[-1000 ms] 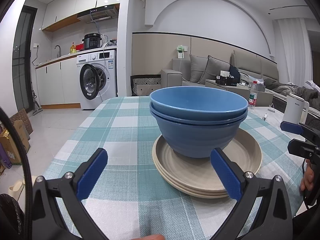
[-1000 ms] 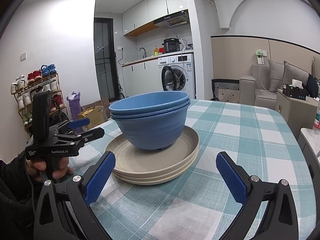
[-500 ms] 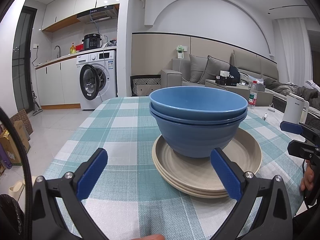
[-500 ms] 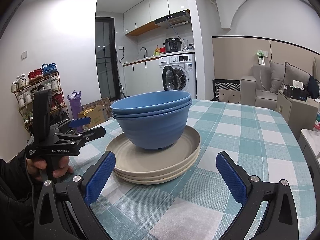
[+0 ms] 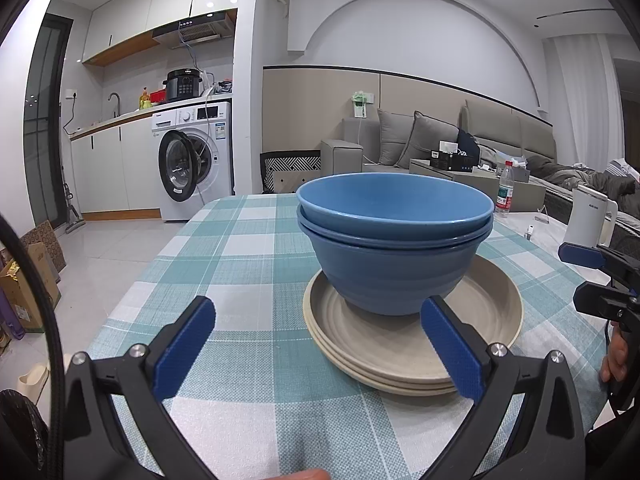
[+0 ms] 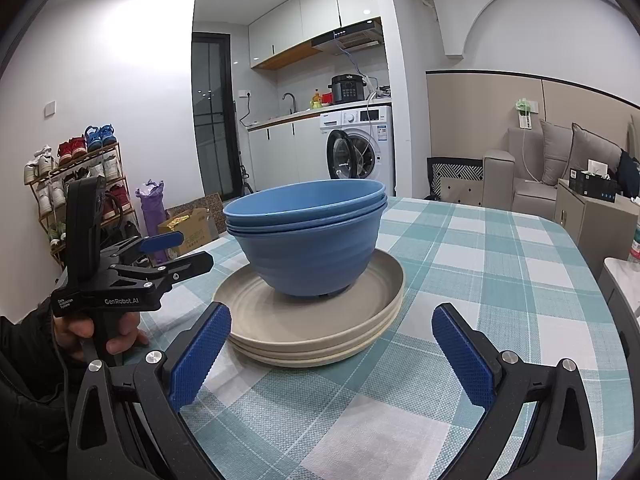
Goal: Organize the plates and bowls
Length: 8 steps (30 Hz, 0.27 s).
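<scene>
On checked tablecloth [image 5: 248, 248], empty blue bowls [image 5: 394, 240] nested atop stacked beige plates [image 5: 412, 344], both grippers' fingers [image 5: 186, 346] wide apart, holding nothing

Nested blue bowls [image 5: 394, 236]: smooth, matt, plastic-looking. Stacked beige round plates [image 6: 312, 320]: matt, faintly ridged inside. Teal-and-white checked tablecloth on the surface [image 5: 248, 264]: coarse woven cloth. Left tongs [image 5: 316, 344]: black matt plastic, blue textured pads [image 5: 452, 350], shiny metal screws.
</scene>
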Tool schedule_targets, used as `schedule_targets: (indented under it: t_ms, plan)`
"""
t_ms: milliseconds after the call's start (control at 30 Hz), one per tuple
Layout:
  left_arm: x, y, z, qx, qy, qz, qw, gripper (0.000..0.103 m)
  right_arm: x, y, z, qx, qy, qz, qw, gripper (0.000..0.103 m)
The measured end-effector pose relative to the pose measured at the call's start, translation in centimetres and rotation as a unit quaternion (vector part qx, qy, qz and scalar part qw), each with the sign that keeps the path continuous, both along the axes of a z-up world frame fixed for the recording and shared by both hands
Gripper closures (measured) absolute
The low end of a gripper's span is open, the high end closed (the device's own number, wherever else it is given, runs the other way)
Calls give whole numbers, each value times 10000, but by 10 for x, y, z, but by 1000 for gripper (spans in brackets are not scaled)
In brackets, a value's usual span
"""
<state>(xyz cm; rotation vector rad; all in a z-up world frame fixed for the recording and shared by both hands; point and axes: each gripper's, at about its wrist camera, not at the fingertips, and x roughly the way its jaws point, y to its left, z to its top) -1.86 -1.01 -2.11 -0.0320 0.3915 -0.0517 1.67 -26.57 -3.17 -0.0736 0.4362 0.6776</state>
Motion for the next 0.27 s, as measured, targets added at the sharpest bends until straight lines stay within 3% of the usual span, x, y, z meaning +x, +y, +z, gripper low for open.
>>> schedule_targets:
  t_ms: [267]
  plan:
    - [0, -1, 1, 10, -19, -32, 10000, 0, 1, 0, -1, -15, 7, 13, 10000, 1]
